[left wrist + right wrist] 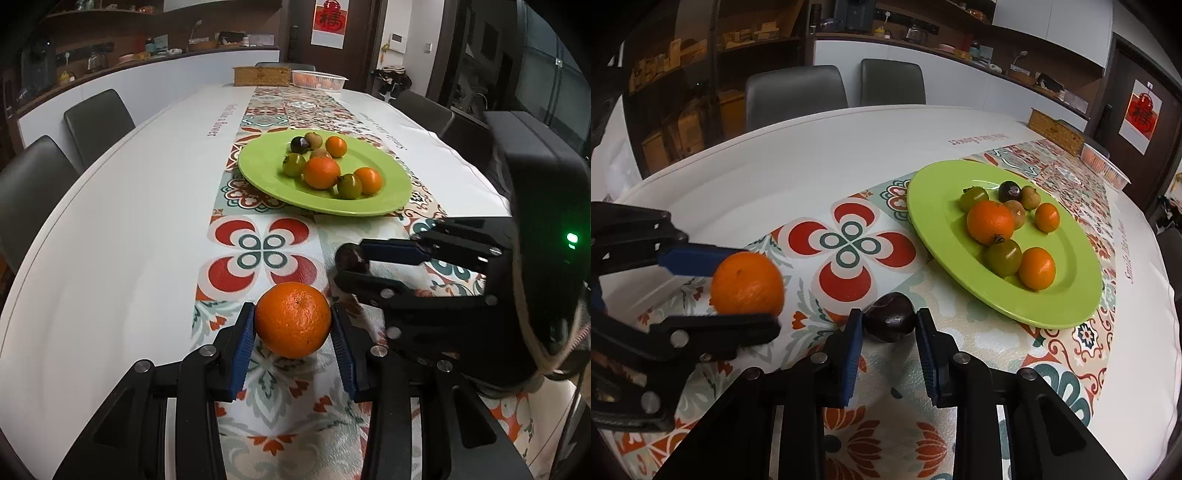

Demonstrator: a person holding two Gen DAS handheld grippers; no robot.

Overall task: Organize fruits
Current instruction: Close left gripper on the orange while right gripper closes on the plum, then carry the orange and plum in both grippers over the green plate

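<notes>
My left gripper (pixel 292 320) is shut on a large orange (pixel 293 319), held just above the tablecloth; it also shows in the right wrist view (pixel 747 283). My right gripper (pixel 889 320) is shut on a dark purple fruit (pixel 890 316), seen in the left wrist view (pixel 351 256) too, low over the cloth. A green plate (pixel 391 192) ahead carries several oranges, green tomatoes and small brown and dark fruits; it also shows in the right wrist view (pixel 1067 295).
A patterned runner (pixel 258 254) lies along the white table. A wicker box (pixel 261 75) and a plastic tray of oranges (pixel 319 79) stand at the far end. Dark chairs (pixel 98 122) line the table's sides.
</notes>
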